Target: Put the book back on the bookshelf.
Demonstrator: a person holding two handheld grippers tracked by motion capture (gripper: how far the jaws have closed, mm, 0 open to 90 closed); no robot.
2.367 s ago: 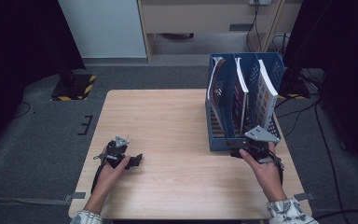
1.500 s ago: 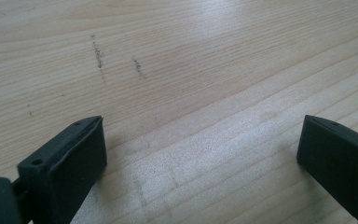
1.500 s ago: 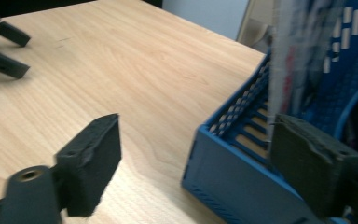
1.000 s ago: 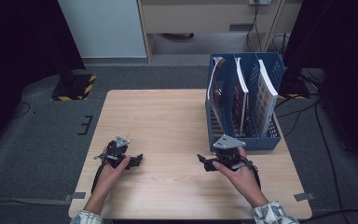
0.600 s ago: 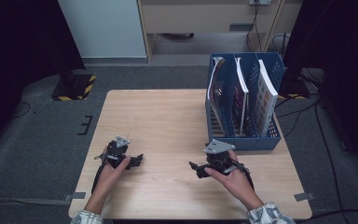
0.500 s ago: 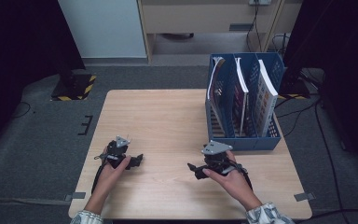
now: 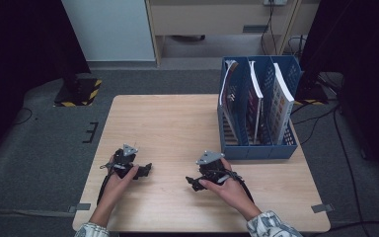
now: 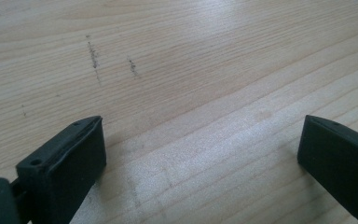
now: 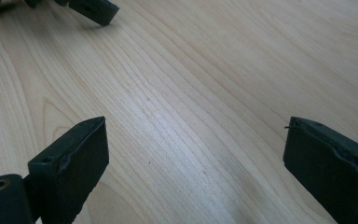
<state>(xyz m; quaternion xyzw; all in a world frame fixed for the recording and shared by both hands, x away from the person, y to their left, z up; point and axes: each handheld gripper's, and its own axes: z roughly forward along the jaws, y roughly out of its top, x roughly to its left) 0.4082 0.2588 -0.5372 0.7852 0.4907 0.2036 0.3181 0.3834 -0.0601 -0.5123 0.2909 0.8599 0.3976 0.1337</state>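
While low over table [image 7: 177, 118], both grippers, L [image 7: 145, 170] & R [image 7: 191, 181], jaws wide, empty.

Pale wooden table [image 7: 177, 123], blue file rack [image 7: 256, 148] — right side

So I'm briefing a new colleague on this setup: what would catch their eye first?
Probably the blue file rack at the table's far right, holding three upright books. Next, the two hand-held tongs resting low near the front edge, left tongs and right tongs, both with jaws wide open over bare wood.
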